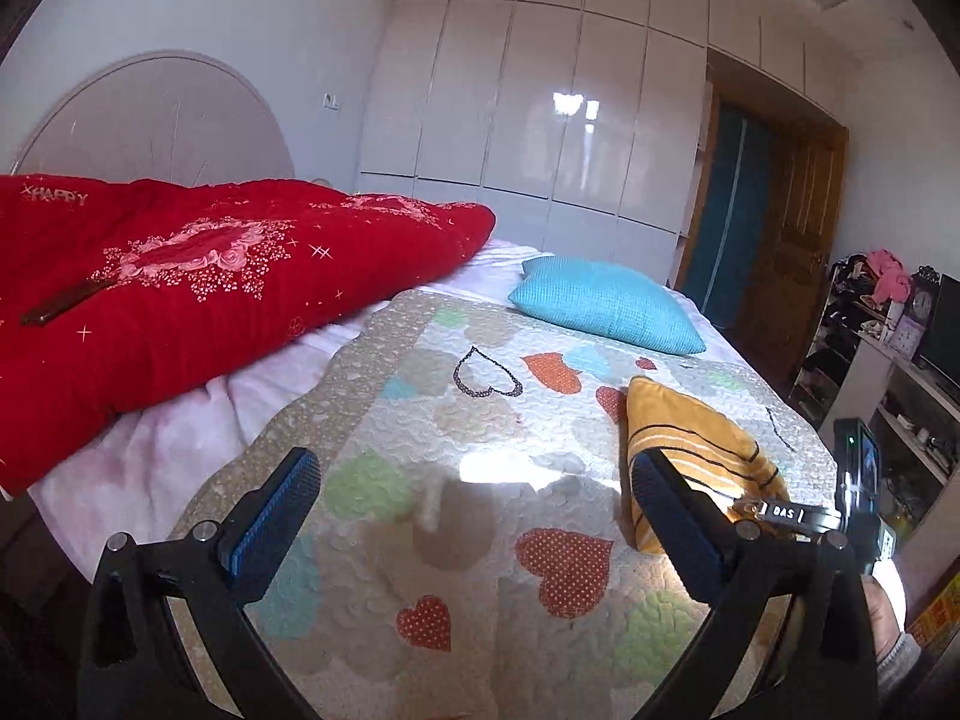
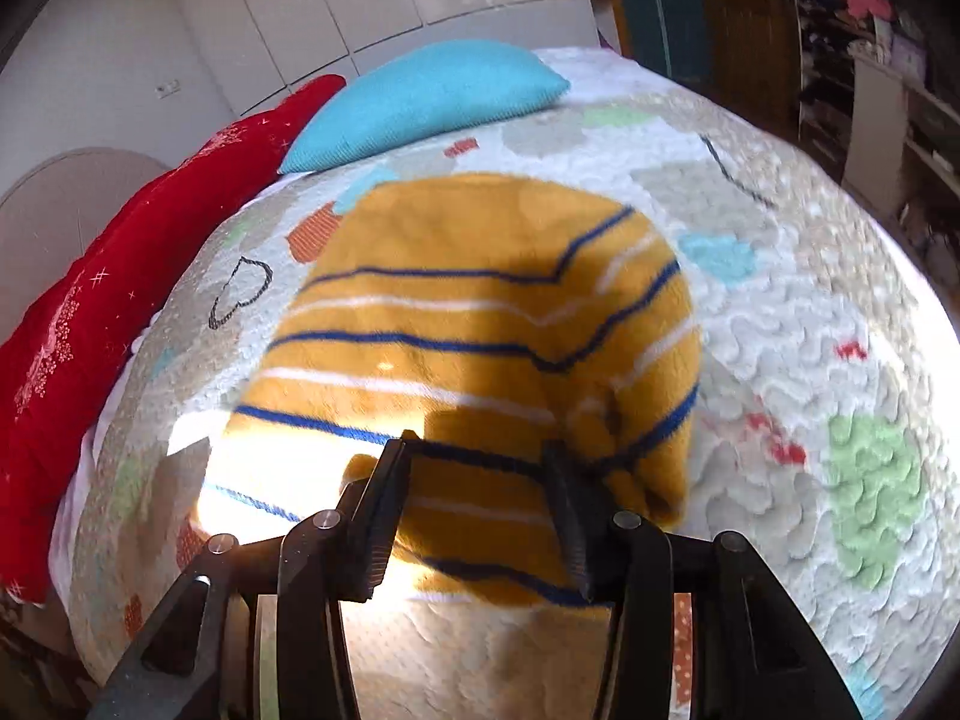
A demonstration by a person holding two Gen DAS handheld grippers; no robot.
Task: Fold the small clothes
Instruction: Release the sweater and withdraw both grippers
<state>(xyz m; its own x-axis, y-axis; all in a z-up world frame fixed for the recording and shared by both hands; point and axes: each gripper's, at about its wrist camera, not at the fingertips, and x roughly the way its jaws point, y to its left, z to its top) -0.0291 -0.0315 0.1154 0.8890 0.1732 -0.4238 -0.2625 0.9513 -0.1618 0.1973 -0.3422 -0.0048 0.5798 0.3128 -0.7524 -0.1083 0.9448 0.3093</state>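
Observation:
A small mustard-yellow garment with blue and white stripes (image 2: 480, 324) lies folded on the heart-patterned quilt (image 2: 810, 312). My right gripper (image 2: 480, 462) is partly open, its jaws on either side of the garment's near edge, with fabric between them. In the left wrist view the garment (image 1: 690, 438) lies to the right, and my left gripper (image 1: 474, 480) is wide open and empty above the quilt (image 1: 450, 420), left of the garment. The right gripper's body (image 1: 852, 498) shows at the right edge.
A red quilt (image 1: 180, 300) lies at the left of the bed and a turquoise pillow (image 1: 606, 300) at its far side. White wardrobes (image 1: 540, 108), a wooden door (image 1: 792, 240) and cluttered shelves (image 1: 888, 360) stand beyond the bed.

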